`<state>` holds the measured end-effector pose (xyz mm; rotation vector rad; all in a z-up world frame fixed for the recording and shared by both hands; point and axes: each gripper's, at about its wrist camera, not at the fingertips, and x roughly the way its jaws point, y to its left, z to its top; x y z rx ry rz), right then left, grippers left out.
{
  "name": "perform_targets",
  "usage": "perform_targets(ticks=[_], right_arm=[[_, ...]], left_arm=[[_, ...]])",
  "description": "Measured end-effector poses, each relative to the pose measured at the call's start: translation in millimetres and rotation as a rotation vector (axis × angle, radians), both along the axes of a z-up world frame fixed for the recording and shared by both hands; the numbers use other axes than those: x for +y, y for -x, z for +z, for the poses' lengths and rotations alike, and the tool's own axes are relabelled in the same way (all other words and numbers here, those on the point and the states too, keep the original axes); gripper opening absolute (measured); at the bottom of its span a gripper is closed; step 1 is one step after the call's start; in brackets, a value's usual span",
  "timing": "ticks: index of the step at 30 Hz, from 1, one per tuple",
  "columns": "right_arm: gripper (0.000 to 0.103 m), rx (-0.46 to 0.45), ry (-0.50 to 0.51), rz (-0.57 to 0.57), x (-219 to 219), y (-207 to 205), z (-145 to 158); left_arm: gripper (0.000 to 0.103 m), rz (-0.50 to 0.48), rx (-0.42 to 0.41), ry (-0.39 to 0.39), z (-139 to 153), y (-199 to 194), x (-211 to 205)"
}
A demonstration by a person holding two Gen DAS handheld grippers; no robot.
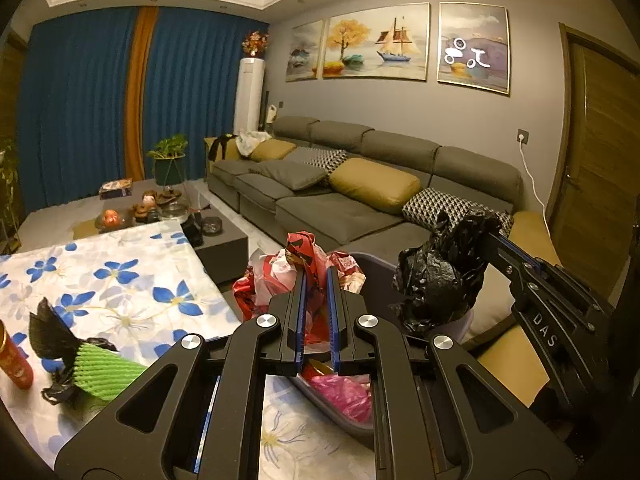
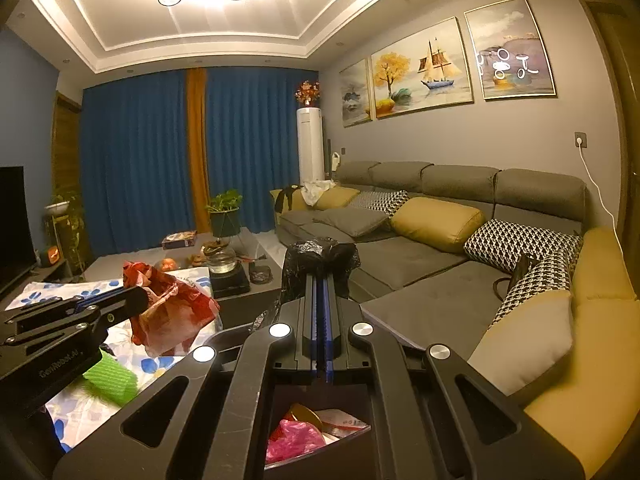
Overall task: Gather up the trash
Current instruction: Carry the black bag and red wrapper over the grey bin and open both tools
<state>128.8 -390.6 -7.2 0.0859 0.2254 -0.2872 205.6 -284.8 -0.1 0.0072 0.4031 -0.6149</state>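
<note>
L gripper [image 1: 316, 276] clamps red-white bag [image 1: 296, 264], R gripper [image 2: 320, 276] clamps black bag [image 2: 320, 258], both over bin [image 1: 372, 258]. Drop step, I'd say. Next: spread jaws above bin.

A floral-clothed table [image 1: 120, 276] carries green foam netting [image 1: 106, 368], black plastic scraps [image 1: 48, 332] and a red tube [image 1: 14, 360].

The left black hand-held gripper [image 1: 316, 280], its pads lined blue, is gripping a crumpled red-and-white plastic bag [image 1: 298, 256]; the right black hand-held gripper [image 2: 320, 276], also blue-lined, is pinching a crumpled glossy black plastic bag [image 2: 320, 252]. A white cloth with blue flowers [image 1: 120, 276] is covering the bench, and a green ribbed foam sleeve [image 1: 106, 368] is lying near its front edge. Pink plastic [image 2: 294, 440] is showing inside the grey bin [image 1: 340, 416].
</note>
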Motion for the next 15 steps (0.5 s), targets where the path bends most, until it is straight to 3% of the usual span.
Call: perform_targets(ticks=[15], right_arm=[[0.004,0.013,-0.011,-0.018,-2,-8,-3]], left_arm=[[0.009,-0.033,0.031,-0.005,-12,-19,-21]])
